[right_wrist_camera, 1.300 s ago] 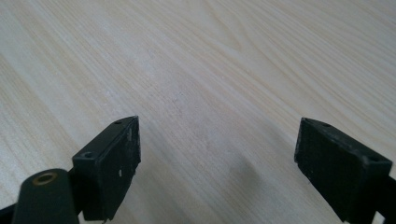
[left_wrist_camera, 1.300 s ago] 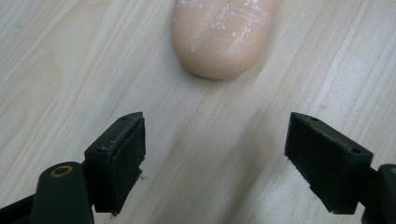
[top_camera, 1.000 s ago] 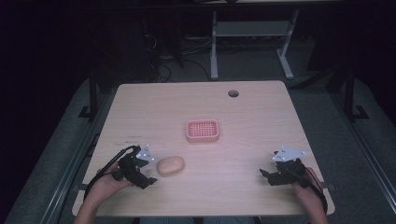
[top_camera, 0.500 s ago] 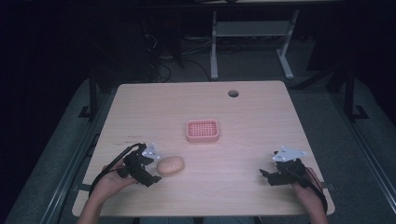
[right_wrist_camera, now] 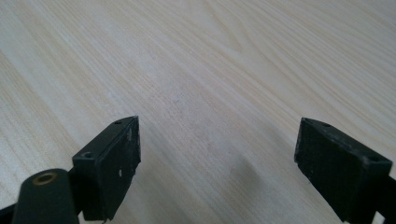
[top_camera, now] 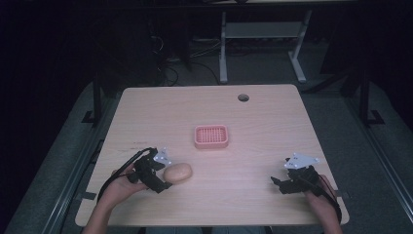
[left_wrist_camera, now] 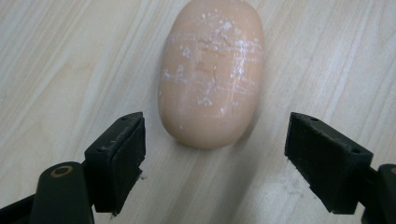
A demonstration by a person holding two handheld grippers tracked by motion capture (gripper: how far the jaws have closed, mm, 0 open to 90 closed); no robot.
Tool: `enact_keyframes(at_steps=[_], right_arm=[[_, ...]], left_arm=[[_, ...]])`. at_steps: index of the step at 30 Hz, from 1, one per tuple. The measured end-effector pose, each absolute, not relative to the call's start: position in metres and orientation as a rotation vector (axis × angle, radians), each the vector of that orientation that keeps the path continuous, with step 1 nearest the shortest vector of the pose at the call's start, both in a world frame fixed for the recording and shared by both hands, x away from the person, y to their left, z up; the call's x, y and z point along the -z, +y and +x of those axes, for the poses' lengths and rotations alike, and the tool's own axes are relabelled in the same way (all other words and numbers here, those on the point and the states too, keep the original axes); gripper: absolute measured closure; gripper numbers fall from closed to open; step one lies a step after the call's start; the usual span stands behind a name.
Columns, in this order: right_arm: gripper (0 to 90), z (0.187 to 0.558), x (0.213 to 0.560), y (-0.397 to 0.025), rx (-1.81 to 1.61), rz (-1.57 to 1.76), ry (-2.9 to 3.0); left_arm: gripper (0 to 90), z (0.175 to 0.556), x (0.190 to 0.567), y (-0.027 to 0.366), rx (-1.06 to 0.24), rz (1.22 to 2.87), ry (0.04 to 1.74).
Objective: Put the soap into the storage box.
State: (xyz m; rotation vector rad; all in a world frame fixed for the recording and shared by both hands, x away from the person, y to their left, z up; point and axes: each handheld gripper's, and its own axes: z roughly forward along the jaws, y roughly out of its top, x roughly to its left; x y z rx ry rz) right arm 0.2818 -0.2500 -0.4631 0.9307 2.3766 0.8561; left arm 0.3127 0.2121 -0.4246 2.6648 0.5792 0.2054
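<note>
A smooth, matt peach bar of soap (left_wrist_camera: 211, 74), scuffed with white scratches and flecks, lies on a pale table (top_camera: 253, 122) with a matt wood-grain top. The left gripper (left_wrist_camera: 212, 158) and right gripper (right_wrist_camera: 217, 165) have matt black plastic jaws. The pink tray (top_camera: 211, 136) looks like perforated plastic.

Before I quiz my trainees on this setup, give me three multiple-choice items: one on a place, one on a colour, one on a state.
1. Where does the soap bar lie?
A. in the tray
B. beside the left tool
C. beside the right tool
2. What colour is the slotted tray?
A. pink
B. blue
C. green
3. How does the left tool stand?
A. shut on the soap
B. open, the soap's near end ahead of its gap
C. shut, empty

B: the high view shows it there. A: high view. B: the jaws stand apart, untouched.
</note>
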Motion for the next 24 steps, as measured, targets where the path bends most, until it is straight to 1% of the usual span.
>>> enact_keyframes(at_steps=[10, 24], right_arm=[[13.8, 0.282, 0.463, -0.250, -0.857, 0.929, 2.376], [13.8, 0.282, 0.462, -0.249, -0.864, 0.922, 2.377]], left_arm=[[20.4, 0.319, 0.423, 0.204, -0.209, 2.679, 0.564], [20.6, 0.327, 0.428, 0.192, -0.171, 2.709, 0.557]])
